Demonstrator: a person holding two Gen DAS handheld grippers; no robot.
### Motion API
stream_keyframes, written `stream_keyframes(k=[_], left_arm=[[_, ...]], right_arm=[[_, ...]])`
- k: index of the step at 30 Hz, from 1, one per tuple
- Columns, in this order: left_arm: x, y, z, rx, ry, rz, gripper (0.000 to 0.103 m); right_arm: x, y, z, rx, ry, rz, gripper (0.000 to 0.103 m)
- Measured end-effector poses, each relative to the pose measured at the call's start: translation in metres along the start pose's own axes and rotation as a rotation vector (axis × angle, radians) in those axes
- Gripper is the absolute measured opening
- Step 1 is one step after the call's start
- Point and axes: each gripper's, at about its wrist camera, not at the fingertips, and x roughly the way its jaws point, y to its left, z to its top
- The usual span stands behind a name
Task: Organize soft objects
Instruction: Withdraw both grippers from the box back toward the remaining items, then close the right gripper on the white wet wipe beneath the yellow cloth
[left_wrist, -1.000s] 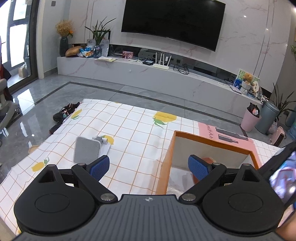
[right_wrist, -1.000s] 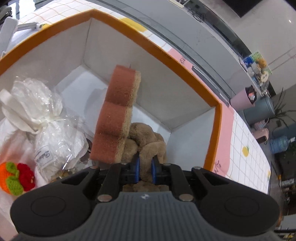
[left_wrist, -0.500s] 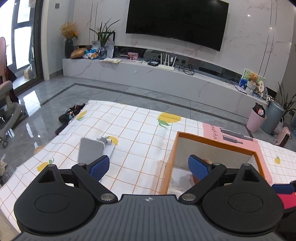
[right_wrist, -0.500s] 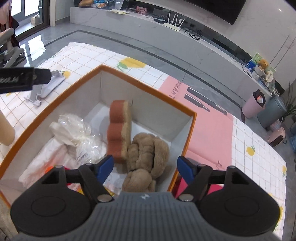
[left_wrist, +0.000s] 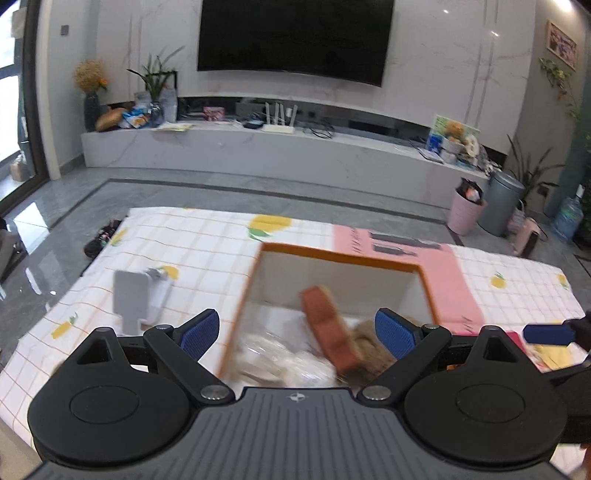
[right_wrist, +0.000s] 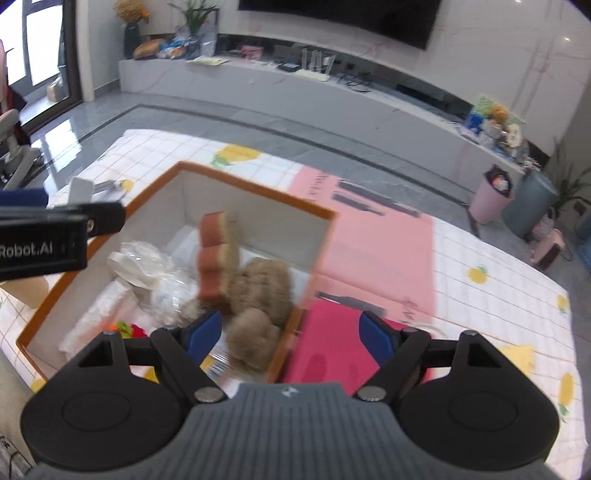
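An orange-rimmed box (right_wrist: 258, 192) (left_wrist: 343, 256) stands on the checked tablecloth. Inside it lie a brown plush toy (right_wrist: 260, 291), an orange sponge (right_wrist: 216, 258) (left_wrist: 328, 328) leaning upright, clear plastic bags (right_wrist: 147, 266) and a red, green and orange knitted piece (right_wrist: 129, 328). My right gripper (right_wrist: 291, 336) is open and empty above the box's near right corner. My left gripper (left_wrist: 297, 332) is open and empty above the box's near left side; it also shows at the left of the right wrist view (right_wrist: 44, 229).
A grey and white handled tool (left_wrist: 136, 295) lies on the cloth left of the box. A pink mat (right_wrist: 369, 236) lies under and right of the box. Beyond the table are grey floor, a TV shelf, a pink bin (left_wrist: 467, 214) and a grey bin.
My right gripper let go of the plush toy, opened and rose back out of the box. The left gripper lifted and moved a little right, staying open.
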Motion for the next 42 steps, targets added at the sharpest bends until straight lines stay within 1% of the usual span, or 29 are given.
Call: stream_keyframes(k=[3,5,6,7,8,9,10,11,12,13,14,15,16,19,20,21,24,25,26,27,28,31,33,35,37,38,39,40,42], left_arm=[[-0.014,-0.019,-0.006,0.04,-0.015,-0.022,0.103],[-0.022,-0.031,-0.011,0.057,-0.023,-0.043,0.103],[-0.025,-0.036,-0.013,0.062,-0.021,-0.057,0.103],[-0.028,-0.041,-0.016,0.065,-0.016,-0.07,0.103],[-0.031,-0.047,-0.02,0.065,-0.011,-0.08,0.103],[-0.034,-0.052,-0.023,0.066,-0.008,-0.087,0.103],[-0.037,-0.056,-0.028,0.065,-0.009,-0.09,0.103],[-0.04,-0.061,-0.033,0.067,-0.012,-0.09,0.103],[-0.043,-0.066,-0.038,0.071,-0.02,-0.091,0.103],[-0.045,-0.07,-0.042,0.074,-0.024,-0.091,0.103],[-0.046,-0.076,-0.045,0.077,-0.019,-0.086,0.103],[-0.046,-0.081,-0.047,0.083,0.0,-0.076,0.103],[-0.047,-0.087,-0.048,0.09,0.015,-0.071,0.103],[-0.057,-0.102,-0.056,0.113,-0.004,-0.093,0.103],[-0.059,-0.108,-0.059,0.12,-0.011,-0.097,0.103],[-0.06,-0.115,-0.061,0.126,-0.015,-0.1,0.103],[-0.062,-0.135,-0.072,0.154,-0.045,-0.111,0.103],[-0.064,-0.141,-0.075,0.151,-0.067,-0.112,0.103],[-0.066,-0.149,-0.078,0.15,-0.089,-0.117,0.103],[-0.067,-0.156,-0.082,0.159,-0.106,-0.13,0.103],[-0.069,-0.164,-0.086,0.174,-0.124,-0.153,0.103],[-0.067,-0.187,-0.099,0.221,-0.15,-0.216,0.103],[-0.058,-0.204,-0.11,0.258,-0.126,-0.199,0.103],[-0.05,-0.219,-0.12,0.28,-0.145,-0.188,0.103],[-0.043,-0.231,-0.131,0.314,-0.171,-0.231,0.103],[-0.038,-0.237,-0.135,0.338,-0.165,-0.259,0.103],[-0.032,-0.243,-0.139,0.367,-0.15,-0.283,0.103],[-0.026,-0.25,-0.144,0.39,-0.138,-0.295,0.103],[-0.015,-0.261,-0.153,0.414,-0.146,-0.281,0.103]], right_arm=[[-0.024,-0.026,-0.012,0.045,-0.02,-0.022,0.082],[-0.037,-0.044,-0.022,0.076,-0.032,-0.061,0.083],[-0.042,-0.053,-0.028,0.091,-0.031,-0.078,0.083],[-0.054,-0.072,-0.04,0.131,-0.032,-0.098,0.083],[-0.06,-0.082,-0.046,0.151,-0.034,-0.104,0.083],[-0.06,-0.082,-0.046,0.151,-0.034,-0.104,0.083],[-0.073,-0.101,-0.06,0.188,-0.045,-0.121,0.083],[-0.073,-0.101,-0.06,0.188,-0.045,-0.121,0.084],[-0.08,-0.11,-0.068,0.205,-0.051,-0.134,0.085],[-0.085,-0.12,-0.076,0.221,-0.057,-0.148,0.086],[-0.094,-0.137,-0.095,0.265,-0.074,-0.166,0.087],[-0.094,-0.137,-0.095,0.265,-0.074,-0.166,0.087],[-0.097,-0.146,-0.108,0.304,-0.089,-0.173,0.087],[-0.103,-0.17,-0.149,0.439,-0.115,-0.202,0.087],[-0.103,-0.177,-0.163,0.473,-0.122,-0.202,0.087],[-0.101,-0.188,-0.188,0.529,-0.129,-0.184,0.087],[-0.094,-0.206,-0.22,0.654,-0.136,-0.14,0.087],[-0.094,-0.206,-0.22,0.654,-0.136,-0.14,0.087],[-0.089,-0.217,-0.239,0.73,-0.153,-0.108,0.087],[-0.089,-0.217,-0.239,0.73,-0.153,-0.108,0.087],[-0.086,-0.227,-0.251,0.78,-0.168,-0.092,0.087],[-0.081,-0.235,-0.257,0.819,-0.17,-0.097,0.087],[-0.068,-0.247,-0.258,0.863,-0.178,-0.113,0.087],[-0.061,-0.251,-0.257,0.873,-0.175,-0.121,0.087],[-0.035,-0.262,-0.251,0.882,-0.137,-0.128,0.083],[-0.035,-0.262,-0.251,0.882,-0.137,-0.128,0.082],[-0.028,-0.268,-0.25,0.888,-0.127,-0.119,0.081],[-0.015,-0.277,-0.247,0.902,-0.119,-0.085,0.08],[-0.009,-0.281,-0.245,0.919,-0.118,-0.07,0.079]])
